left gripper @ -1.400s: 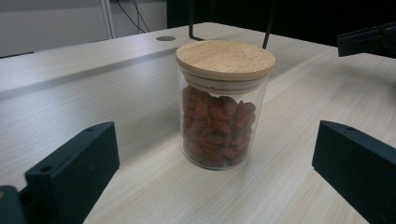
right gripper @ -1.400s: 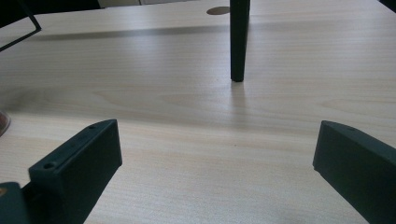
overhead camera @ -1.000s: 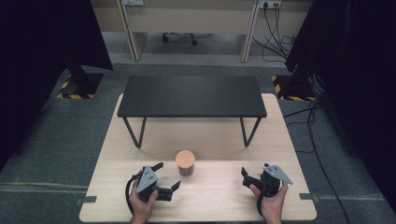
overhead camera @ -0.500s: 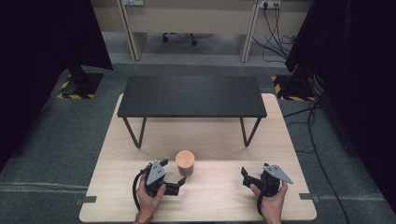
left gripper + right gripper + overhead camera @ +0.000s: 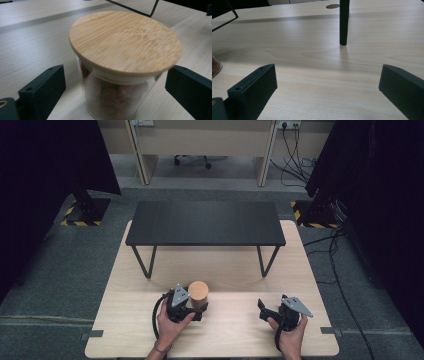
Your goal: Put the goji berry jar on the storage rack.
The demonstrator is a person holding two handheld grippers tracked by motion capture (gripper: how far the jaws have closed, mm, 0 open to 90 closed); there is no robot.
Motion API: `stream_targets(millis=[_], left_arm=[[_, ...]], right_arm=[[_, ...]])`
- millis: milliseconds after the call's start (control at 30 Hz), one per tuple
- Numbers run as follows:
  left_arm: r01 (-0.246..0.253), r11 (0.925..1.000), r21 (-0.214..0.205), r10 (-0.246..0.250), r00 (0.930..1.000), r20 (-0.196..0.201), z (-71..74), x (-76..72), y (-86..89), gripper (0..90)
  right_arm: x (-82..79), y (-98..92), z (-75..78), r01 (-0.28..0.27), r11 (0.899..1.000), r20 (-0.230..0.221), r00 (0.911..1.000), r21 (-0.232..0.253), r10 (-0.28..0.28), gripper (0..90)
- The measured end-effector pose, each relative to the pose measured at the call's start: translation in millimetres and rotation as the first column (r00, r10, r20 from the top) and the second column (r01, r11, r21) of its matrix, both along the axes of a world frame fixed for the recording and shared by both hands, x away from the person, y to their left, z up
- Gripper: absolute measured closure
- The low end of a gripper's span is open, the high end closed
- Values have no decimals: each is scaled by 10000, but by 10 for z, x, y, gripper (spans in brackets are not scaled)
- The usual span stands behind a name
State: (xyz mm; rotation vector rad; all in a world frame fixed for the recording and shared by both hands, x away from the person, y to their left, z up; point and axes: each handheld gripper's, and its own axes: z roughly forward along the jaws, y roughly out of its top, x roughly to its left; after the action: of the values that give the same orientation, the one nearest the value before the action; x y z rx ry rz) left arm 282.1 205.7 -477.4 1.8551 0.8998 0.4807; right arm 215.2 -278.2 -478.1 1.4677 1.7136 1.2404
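A glass jar [image 5: 198,292] with a round bamboo lid [image 5: 125,40] stands near the front middle of the wooden table; brown pieces fill it. My left gripper [image 5: 199,306] reaches around it. In the left gripper view the jar [image 5: 112,97] sits between the two black jaws, which have just been closing, and a gap still shows on each side of the glass. My right gripper [image 5: 263,309] rests open at the front right, nothing between its jaws [image 5: 327,75]. The jar's edge [image 5: 215,67] shows at the far left of the right gripper view.
A low black bench [image 5: 205,222] on thin metal legs stands across the back half of the light wooden table [image 5: 235,270]; one leg [image 5: 344,22] rises ahead of my right gripper. Cables lie on the floor to the right [image 5: 330,250].
My left gripper has moved right and forward to the jar, and its jaws now stand on either side of it. The right gripper has kept still.
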Motion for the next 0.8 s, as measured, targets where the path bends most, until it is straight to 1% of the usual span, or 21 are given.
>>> stream_targets(millis=[100, 167, 233, 300, 333, 567, 667, 767, 800], left_arm=[[-57, 9999, 151, 58, 10000, -76, 20, 35, -43, 81], [-147, 9996, 243, 149, 9999, -88, 27, 44, -81, 130], [-133, 9996, 262, 135, 9999, -83, 28, 52, -95, 178], [-40, 9996, 291, 38, 10000, 39, 21, 48, -93, 231], [-76, 9995, 311, 73, 9999, 80, 18, 40, -103, 247], [-127, 9993, 339, 122, 9998, 138, 15, 24, -115, 253], [-89, 9995, 294, 85, 9999, 125, 13, 29, -102, 253], [-6, 9999, 161, 5, 10000, 66, 8, 47, -68, 254], [26, 9998, 188, -27, 10000, 63, 12, 49, -61, 254]], right_arm=[[2, -4, -1, -35, 10000, -8, 10000, 44, 35, 18], [-1, 0, -4, -82, 10000, 14, 10000, 28, 82, 20], [-7, 12, -3, -137, 9999, 28, 9999, -30, 137, 21], [-10, 23, -1, -182, 9998, 32, 9998, -66, 182, 21], [-11, 27, -2, -188, 9998, 35, 9998, -61, 188, 21], [-7, 17, -3, -196, 9998, 18, 9998, -10, 196, 22], [-14, 25, -5, -193, 9998, 54, 9998, -43, 193, 22], [-17, 26, -6, -165, 9999, 61, 9998, -25, 165, 22], [-15, 24, -5, -167, 9999, 48, 9998, -19, 167, 22]])
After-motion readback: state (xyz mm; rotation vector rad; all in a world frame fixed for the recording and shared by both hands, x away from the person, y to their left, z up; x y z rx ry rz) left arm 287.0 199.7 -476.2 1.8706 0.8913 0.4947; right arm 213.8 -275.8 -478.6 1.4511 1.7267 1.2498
